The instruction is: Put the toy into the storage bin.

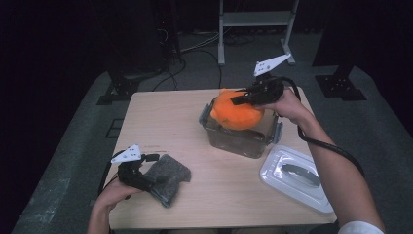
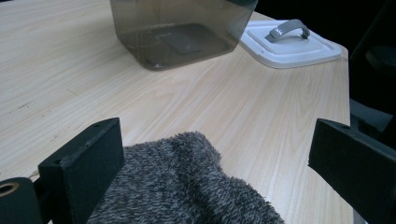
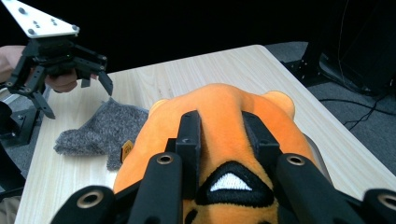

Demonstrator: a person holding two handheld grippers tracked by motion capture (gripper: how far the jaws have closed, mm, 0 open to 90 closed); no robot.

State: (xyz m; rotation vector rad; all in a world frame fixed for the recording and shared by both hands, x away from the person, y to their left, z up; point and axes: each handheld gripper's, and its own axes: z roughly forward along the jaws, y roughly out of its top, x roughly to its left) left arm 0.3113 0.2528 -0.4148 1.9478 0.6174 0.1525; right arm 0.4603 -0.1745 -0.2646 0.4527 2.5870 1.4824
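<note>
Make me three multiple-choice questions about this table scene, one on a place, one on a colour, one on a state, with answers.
1. Where does the white lid lie?
A inside the bin
B on the table, right of the clear bin
C under the grey cloth

2. What colour is the plush toy?
A green
B orange
C blue

3. How do the left gripper jaws stand?
A open, the grey cloth between them
B shut on the lid
C shut on the plush toy

Answers: 1 B, it rests flat beside the bin. 2 B, orange fabric. 3 A, both jaws stand wide apart.

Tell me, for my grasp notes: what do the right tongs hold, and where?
Right tongs pinch the orange plush toy by a fold on its top.
</note>
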